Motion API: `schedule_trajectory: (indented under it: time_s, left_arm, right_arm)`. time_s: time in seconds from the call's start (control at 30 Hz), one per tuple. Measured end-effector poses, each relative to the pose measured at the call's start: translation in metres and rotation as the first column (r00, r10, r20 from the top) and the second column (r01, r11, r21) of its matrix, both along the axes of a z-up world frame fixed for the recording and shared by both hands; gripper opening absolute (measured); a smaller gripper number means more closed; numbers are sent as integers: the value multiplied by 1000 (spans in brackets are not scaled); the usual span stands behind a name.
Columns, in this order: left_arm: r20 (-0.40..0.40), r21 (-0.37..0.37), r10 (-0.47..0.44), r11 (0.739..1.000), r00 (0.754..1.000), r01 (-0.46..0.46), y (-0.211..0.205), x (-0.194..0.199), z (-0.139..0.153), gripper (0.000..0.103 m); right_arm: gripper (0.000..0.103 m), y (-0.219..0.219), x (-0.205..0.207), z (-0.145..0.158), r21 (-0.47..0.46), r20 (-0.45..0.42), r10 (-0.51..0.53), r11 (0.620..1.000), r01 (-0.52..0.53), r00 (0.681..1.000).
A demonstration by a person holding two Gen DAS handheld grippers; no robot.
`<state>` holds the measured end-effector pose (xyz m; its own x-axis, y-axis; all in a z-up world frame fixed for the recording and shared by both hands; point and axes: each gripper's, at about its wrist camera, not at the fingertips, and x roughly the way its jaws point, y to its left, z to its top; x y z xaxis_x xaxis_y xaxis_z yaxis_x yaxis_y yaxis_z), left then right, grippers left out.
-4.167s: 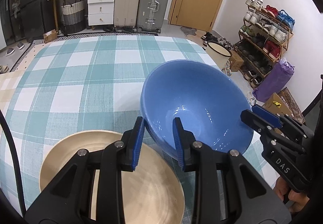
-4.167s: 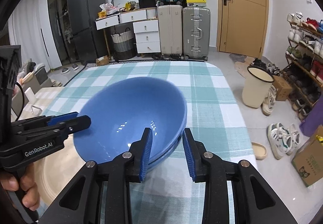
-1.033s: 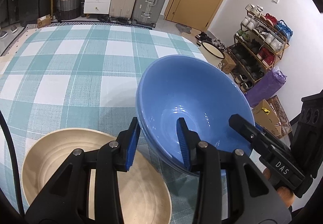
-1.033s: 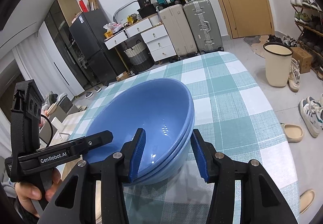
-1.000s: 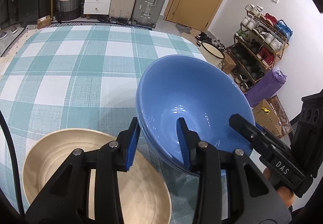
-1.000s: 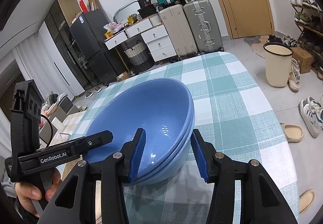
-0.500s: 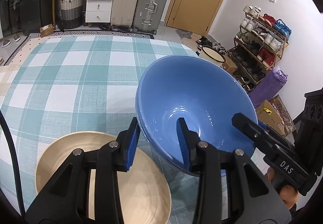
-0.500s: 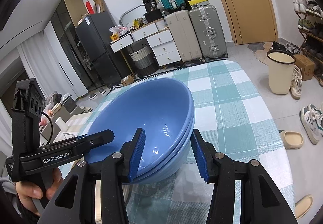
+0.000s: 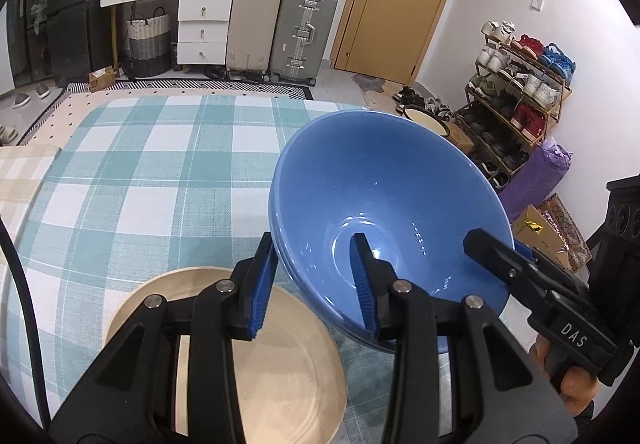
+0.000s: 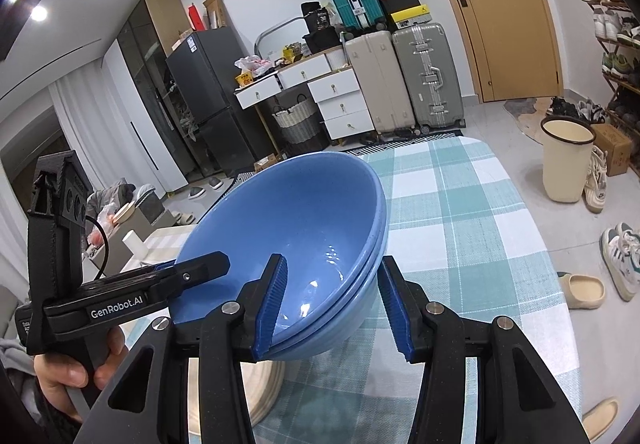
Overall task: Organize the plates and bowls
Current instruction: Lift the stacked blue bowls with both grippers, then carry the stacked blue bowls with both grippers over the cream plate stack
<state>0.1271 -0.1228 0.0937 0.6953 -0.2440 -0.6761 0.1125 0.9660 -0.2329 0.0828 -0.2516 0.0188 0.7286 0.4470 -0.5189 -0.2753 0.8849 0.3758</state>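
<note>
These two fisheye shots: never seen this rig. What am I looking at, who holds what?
No robot here: a person holds a handheld two-finger gripper in each hand, each with a fisheye camera looking along its fingers. One picture is the left gripper's view, the other the right gripper's.

Both are clamped on the rim of the same stacked blue bowls, from opposite sides, one finger inside and one outside; the stack looks tilted and lifted. Each gripper also shows in the other's picture.

Below, a beige plate lies on the teal checked tablecloth.
</note>
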Motion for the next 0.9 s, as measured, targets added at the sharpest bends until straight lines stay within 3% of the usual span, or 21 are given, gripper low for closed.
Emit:
schedule_trajectory:
  time_s: [0.9]
  left_arm:
    - [50, 22, 79, 997, 996, -80, 43, -67, 39, 34]
  right_arm:
    - [48, 48, -22, 19, -15, 33, 119, 993, -118, 992]
